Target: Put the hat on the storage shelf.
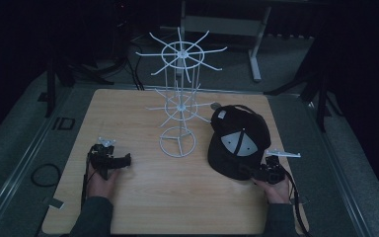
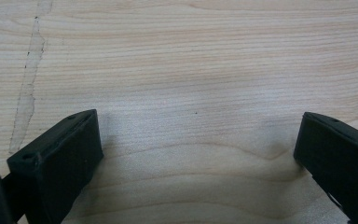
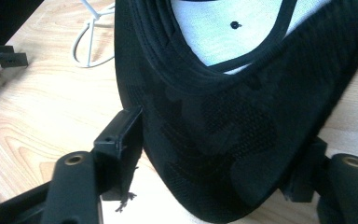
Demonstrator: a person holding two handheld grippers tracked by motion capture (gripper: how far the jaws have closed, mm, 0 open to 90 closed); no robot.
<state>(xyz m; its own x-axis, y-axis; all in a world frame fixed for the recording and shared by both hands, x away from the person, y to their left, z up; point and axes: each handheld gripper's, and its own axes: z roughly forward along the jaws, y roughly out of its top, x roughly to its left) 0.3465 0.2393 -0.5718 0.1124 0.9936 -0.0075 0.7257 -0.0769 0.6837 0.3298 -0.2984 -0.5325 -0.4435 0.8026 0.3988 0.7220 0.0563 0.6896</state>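
Black fabric cap [image 1: 239,140], one item, lay crown-down on the wooden surface [image 1: 143,197], pale lining panels facing up, just right of the white wire display rack [image 1: 178,98].

Right gripper [image 3: 214,154]: jaws spread fairly wide, one on either side of the cap's brim; the left jaw appeared to touch the brim's edge, the right jaw's contact was hidden behind the fabric. Not yet clamped, by appearance.

Left gripper [image 2: 196,154]: jaws wide apart, held nothing, hovered over or rested on bare wood at the person's left, well apart from the cap.

Risks, as judged: a bite so near the curved brim's edge could slip off; the soft crown could sag or swing when lifted and snag the rack's thin arms; a knock could tip the light rack.
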